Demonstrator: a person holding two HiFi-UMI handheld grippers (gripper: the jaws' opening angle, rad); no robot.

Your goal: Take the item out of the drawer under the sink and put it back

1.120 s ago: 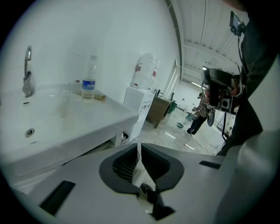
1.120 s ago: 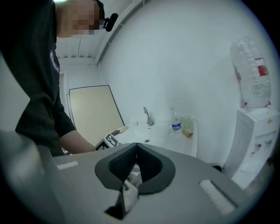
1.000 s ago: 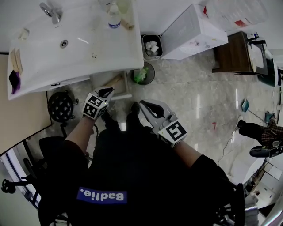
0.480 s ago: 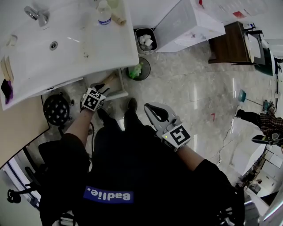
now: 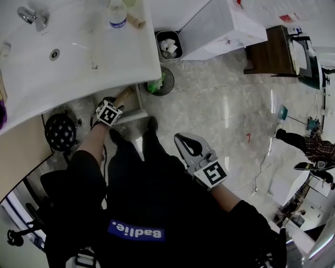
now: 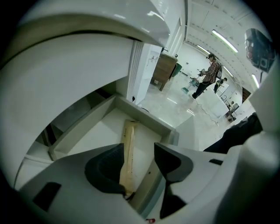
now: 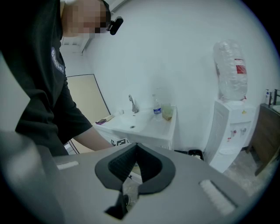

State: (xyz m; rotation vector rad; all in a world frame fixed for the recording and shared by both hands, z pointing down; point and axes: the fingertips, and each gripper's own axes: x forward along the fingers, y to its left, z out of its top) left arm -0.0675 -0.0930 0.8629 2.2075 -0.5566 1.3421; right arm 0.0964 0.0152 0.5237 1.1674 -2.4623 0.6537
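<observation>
The drawer (image 5: 138,108) under the white sink (image 5: 78,63) stands pulled out. A long beige item (image 5: 124,96) lies in it lengthwise. My left gripper (image 5: 111,103) reaches down into the drawer. In the left gripper view its jaws (image 6: 139,151) have just been opening and now stand wide; the item (image 6: 129,140) shows in the gap, close to the left jaw, lying on the drawer's floor (image 6: 105,131) with no pad pressing on it. My right gripper (image 5: 182,140) hangs in front of my body, away from the drawer, shut with nothing in it (image 7: 135,148).
A small bin (image 5: 168,45) and a round bin with a green liner (image 5: 160,84) stand right of the sink. A white water dispenser (image 5: 220,29) and a wooden cabinet (image 5: 272,57) are further right. A bottle (image 5: 117,15) stands on the sink. A black round object (image 5: 60,131) sits left of the drawer.
My left gripper has sunk from beside the sink's front edge down into the drawer, and its jaws have opened. The right gripper has drifted a little lower.
</observation>
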